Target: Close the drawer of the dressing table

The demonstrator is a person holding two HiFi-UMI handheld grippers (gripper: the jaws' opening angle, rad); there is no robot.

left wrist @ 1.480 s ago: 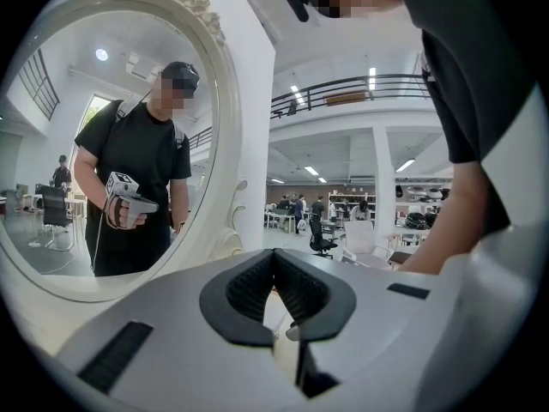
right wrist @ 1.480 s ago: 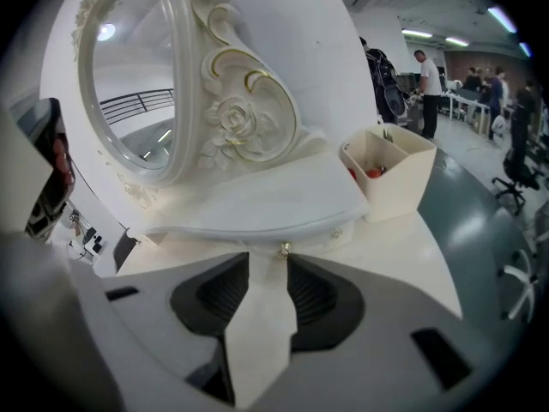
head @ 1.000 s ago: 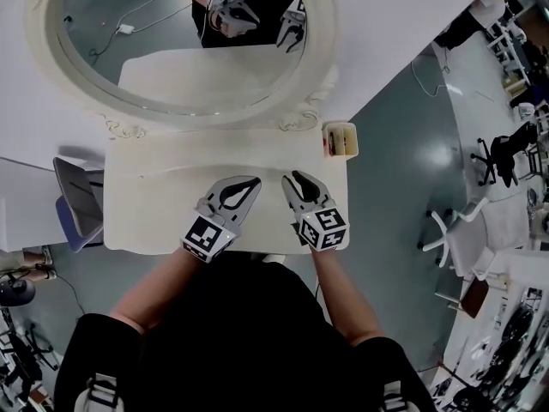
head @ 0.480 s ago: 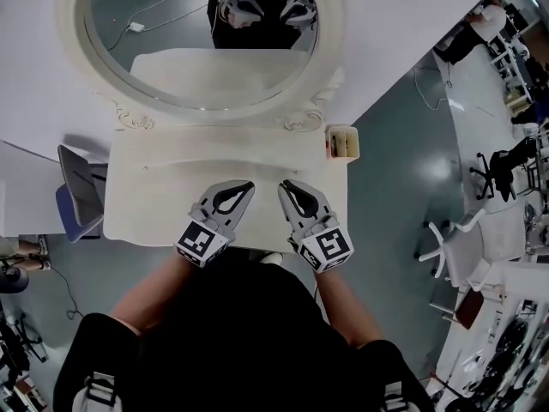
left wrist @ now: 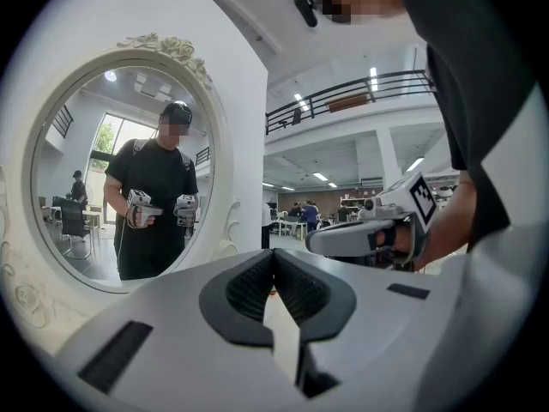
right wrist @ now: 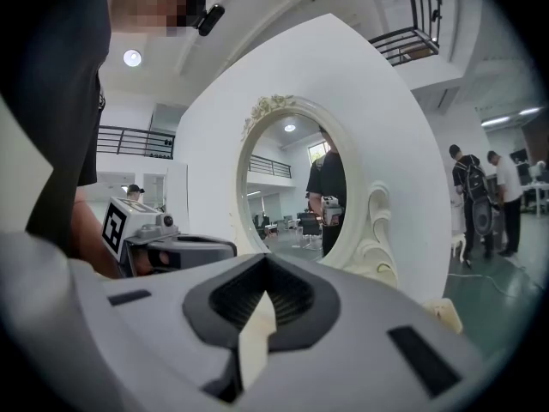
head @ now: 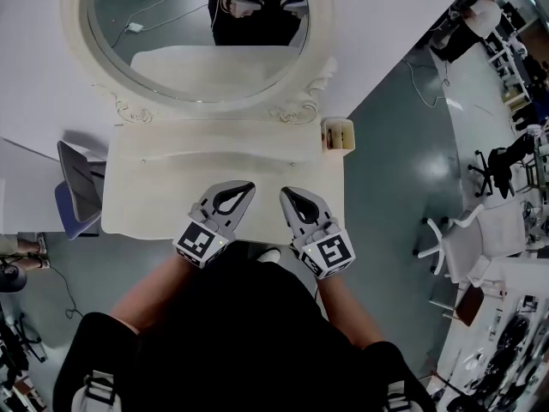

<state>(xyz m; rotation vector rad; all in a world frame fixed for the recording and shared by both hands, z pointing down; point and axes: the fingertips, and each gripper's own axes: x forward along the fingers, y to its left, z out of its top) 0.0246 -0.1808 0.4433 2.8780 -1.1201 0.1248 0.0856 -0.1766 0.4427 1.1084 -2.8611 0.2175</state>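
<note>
Now left gripper [head: 248, 187], right gripper [head: 286, 194] closed, empty; cream dressing table [head: 163, 197], oval carved mirror [head: 163, 54].

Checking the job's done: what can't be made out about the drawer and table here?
- Drawer: head view, hidden under the tabletop and the person's torso; both gripper views look above it.
- Box contents: head view, too small.
- Mirror top: head view, cut by upper edge.

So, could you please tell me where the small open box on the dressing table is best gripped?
Probably its right-hand long wall, pinched over the rim from above: the box stands upright and open-topped at the dressing table's right rear corner, and the mirror frame crowds its left side.
</note>
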